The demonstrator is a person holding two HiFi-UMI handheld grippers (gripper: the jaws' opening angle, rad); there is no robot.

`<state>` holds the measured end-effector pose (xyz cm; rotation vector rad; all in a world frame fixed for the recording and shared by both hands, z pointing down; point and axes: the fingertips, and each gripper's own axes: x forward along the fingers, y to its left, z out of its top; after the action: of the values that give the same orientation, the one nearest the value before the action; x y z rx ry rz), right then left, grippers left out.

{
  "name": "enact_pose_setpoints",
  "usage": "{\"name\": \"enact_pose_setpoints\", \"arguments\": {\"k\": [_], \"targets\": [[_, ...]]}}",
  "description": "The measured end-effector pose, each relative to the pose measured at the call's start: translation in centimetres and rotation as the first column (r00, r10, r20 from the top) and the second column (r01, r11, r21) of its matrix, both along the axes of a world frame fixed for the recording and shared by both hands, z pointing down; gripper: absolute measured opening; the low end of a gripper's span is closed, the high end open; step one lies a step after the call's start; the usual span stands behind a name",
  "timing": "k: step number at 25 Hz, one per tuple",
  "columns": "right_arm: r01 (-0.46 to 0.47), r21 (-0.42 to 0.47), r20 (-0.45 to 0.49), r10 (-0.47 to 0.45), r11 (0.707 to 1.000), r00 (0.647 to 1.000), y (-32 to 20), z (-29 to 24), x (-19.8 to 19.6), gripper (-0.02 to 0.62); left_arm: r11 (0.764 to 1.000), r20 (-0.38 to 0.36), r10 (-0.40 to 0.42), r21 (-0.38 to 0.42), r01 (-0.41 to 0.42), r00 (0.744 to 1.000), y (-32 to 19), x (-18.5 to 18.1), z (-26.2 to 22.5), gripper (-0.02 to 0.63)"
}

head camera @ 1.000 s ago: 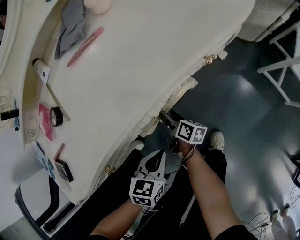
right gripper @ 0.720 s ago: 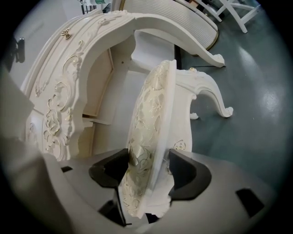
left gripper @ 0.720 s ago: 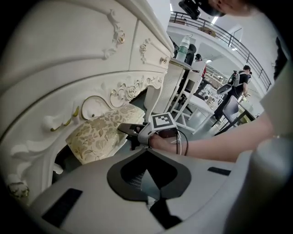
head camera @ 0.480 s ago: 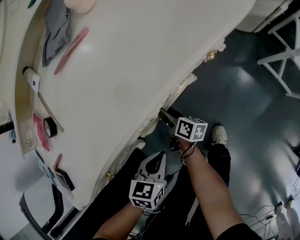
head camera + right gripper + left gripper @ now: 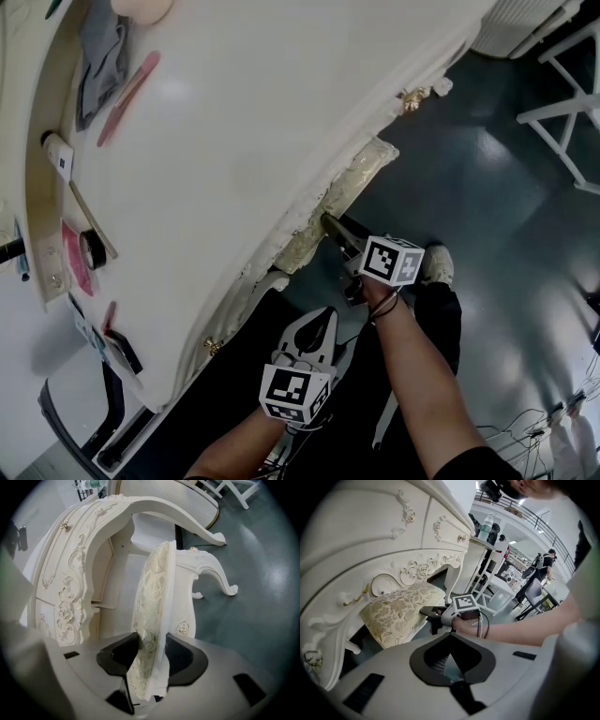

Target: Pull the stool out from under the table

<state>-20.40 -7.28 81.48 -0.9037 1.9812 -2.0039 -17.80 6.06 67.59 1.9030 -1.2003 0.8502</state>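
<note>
The stool (image 5: 343, 191) has a cream floral cushion and a white carved frame, and it pokes out from under the white dressing table (image 5: 281, 112). My right gripper (image 5: 332, 225) is at its near edge. In the right gripper view the seat edge (image 5: 151, 616) stands between the jaws of the right gripper (image 5: 152, 654), which are closing with both pads against it. The left gripper view shows the stool's cushion (image 5: 401, 611) with the right gripper (image 5: 430, 614) on its corner. My left gripper (image 5: 325, 321) hangs back near my body, its jaws together and empty.
White folding furniture (image 5: 565, 94) stands on the dark floor at the far right. A shoe (image 5: 437, 267) rests just right of the right gripper. Cables (image 5: 534, 436) lie at the lower right. A pink strip (image 5: 124, 97), grey cloth (image 5: 98, 56) and tape roll (image 5: 91, 248) lie on the tabletop.
More of the stool's cushion shows beyond the table edge than a second ago. My right gripper has shifted slightly right and toward me; the left has barely moved.
</note>
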Motion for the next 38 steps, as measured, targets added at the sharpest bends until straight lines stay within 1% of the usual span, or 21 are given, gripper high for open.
{"name": "enact_pose_setpoints", "arguments": {"k": [4, 10, 14, 19, 24, 28, 31, 35, 38], "targets": [[-0.002, -0.008, 0.014, 0.002, 1.0, 1.0, 1.9, 0.1, 1.8, 0.19, 1.0, -0.002, 0.004, -0.001, -0.004, 1.0, 0.3, 0.8, 0.1, 0.0], [-0.037, -0.024, 0.013, 0.038, 0.999, 0.999, 4.1, 0.1, 4.8, 0.189, 1.0, 0.0, 0.02, 0.024, -0.02, 1.0, 0.0, 2.4, -0.9, 0.0], [-0.047, -0.028, 0.023, 0.047, 0.999, 0.999, 6.0, 0.2, 7.4, 0.189, 0.999, 0.003, 0.024, 0.029, -0.024, 1.0, 0.6, 3.7, -1.4, 0.0], [-0.06, -0.025, 0.018, 0.06, 0.998, 0.998, 8.0, 0.1, 11.9, 0.187, 0.999, -0.003, 0.033, 0.027, -0.033, 0.999, 1.8, 6.0, -1.5, 0.0], [-0.023, -0.006, 0.025, 0.023, 1.0, 0.999, 10.2, 0.1, 16.3, 0.187, 0.999, -0.02, 0.039, 0.031, -0.039, 0.999, 2.3, 8.3, -2.0, 0.0], [-0.026, -0.01, 0.009, 0.026, 1.0, 1.0, 11.7, 0.4, 20.2, 0.186, 0.997, -0.03, 0.068, 0.037, -0.067, 0.997, 2.4, 10.2, -2.4, 0.0], [-0.019, -0.016, 0.007, 0.019, 1.0, 1.0, 13.3, 0.4, 23.0, 0.187, 0.996, -0.041, 0.089, 0.022, -0.088, 0.995, 2.7, 11.7, -2.8, 0.0], [-0.01, -0.01, 0.005, 0.01, 1.0, 1.0, 15.0, 0.4, 26.7, 0.187, 0.99, -0.052, 0.138, 0.007, -0.138, 0.989, 2.8, 14.1, -2.6, 0.0], [-0.014, -0.009, -0.001, 0.014, 1.0, 1.0, 16.2, 0.5, 29.0, 0.187, 0.986, -0.053, 0.166, 0.004, -0.166, 0.985, 2.4, 15.2, -2.8, 0.0]]}}
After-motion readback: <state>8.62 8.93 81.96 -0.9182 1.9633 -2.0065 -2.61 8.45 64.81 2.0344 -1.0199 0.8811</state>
